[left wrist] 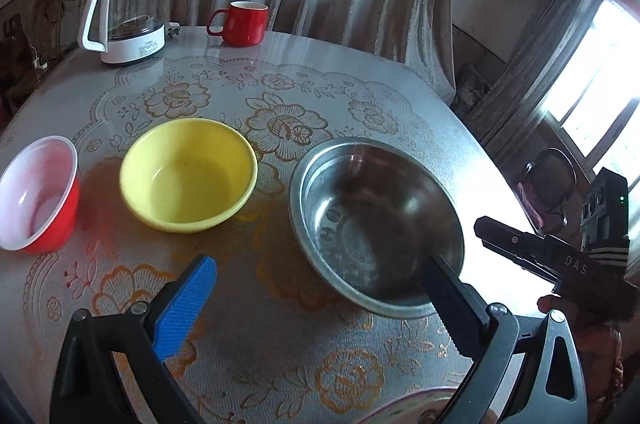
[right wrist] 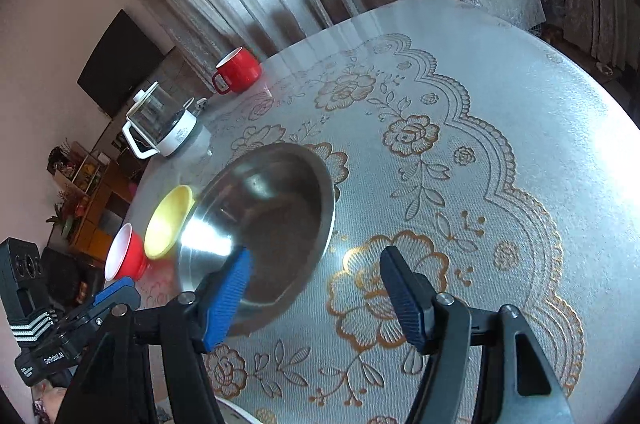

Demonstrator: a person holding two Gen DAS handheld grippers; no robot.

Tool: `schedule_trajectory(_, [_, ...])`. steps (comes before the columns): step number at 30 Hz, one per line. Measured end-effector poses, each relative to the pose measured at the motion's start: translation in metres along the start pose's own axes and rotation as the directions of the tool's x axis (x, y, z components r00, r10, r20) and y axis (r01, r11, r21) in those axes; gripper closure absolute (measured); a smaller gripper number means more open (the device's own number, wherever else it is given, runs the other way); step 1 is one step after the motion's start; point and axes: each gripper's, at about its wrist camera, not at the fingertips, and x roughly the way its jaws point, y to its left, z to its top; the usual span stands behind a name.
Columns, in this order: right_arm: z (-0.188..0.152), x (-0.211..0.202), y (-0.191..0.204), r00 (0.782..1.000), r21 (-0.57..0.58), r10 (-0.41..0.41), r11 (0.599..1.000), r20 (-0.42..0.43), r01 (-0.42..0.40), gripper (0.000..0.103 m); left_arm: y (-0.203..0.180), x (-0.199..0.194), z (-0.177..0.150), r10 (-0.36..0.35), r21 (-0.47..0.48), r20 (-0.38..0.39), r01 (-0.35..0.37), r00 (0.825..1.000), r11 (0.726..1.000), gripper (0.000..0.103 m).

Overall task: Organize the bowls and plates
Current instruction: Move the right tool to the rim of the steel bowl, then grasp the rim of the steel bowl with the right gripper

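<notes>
both grippers, left gripper (left wrist: 320,304) and right gripper (right wrist: 316,292), hang with fingers spread, holding nothing. steel bowl (left wrist: 376,224) sits centre-right on the desk (left wrist: 260,324), yellow bowl (left wrist: 188,174) left of it. its slick rim could slip from a shallow pinch.

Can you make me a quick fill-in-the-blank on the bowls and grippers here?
1. The bowl between the red bowl and the steel bowl is ____.
2. The red mug stands beside the glass ____.
3. Both the left gripper and the right gripper have their fingers ____.

Missing words: yellow; kettle; open
</notes>
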Motion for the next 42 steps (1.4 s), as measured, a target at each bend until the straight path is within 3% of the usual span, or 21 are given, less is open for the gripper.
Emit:
schedule_trajectory(8, [0.016,0.037,-0.007,0.999,0.024,-0.029,0.999,-0.045,0.03,0.035,0.001,0.035,0.012,-0.006,-0.017,-0.041,0.005,0.999,1.0,0.0])
schedule_trajectory(14, [0.013,0.057,-0.007,0.996,0.018,-0.028,0.999,-0.087,0.029,0.057,0.0,0.054,0.011,-0.01,-0.009,-0.072,0.009,0.997,1.0,0.005])
schedule_trajectory(21, [0.008,0.064,-0.005,0.994,-0.009,-0.037,0.999,-0.103,0.036,0.073,-0.002,0.065,0.012,-0.061,-0.031,-0.106,0.058,0.992,0.998,0.027])
schedule_trajectory(25, [0.005,0.068,-0.006,0.994,-0.005,-0.012,1.0,-0.109,0.012,0.078,-0.002,0.074,0.011,-0.073,-0.032,-0.153,0.069,0.986,0.997,0.057])
schedule_trajectory(28, [0.001,0.07,-0.003,0.993,-0.023,-0.018,1.0,-0.113,0.016,0.082,0.0,0.08,0.009,-0.052,-0.028,-0.205,0.047,0.977,0.999,0.074])
schedule_trajectory(31, [-0.001,0.07,0.0,0.994,-0.046,-0.004,0.999,-0.11,-0.001,0.087,0.001,0.08,0.007,-0.074,-0.023,-0.216,0.071,0.973,0.997,0.08])
schedule_trajectory(35, [-0.003,0.069,0.008,0.994,-0.094,-0.048,0.995,-0.096,0.039,0.089,-0.006,0.076,0.004,-0.044,0.039,-0.212,0.053,0.976,0.998,0.08])
schedule_trajectory(42, [-0.009,0.061,0.009,0.995,-0.107,-0.052,0.993,-0.087,0.043,0.089,-0.009,0.068,-0.003,-0.035,0.068,-0.215,0.051,0.976,0.996,0.081])
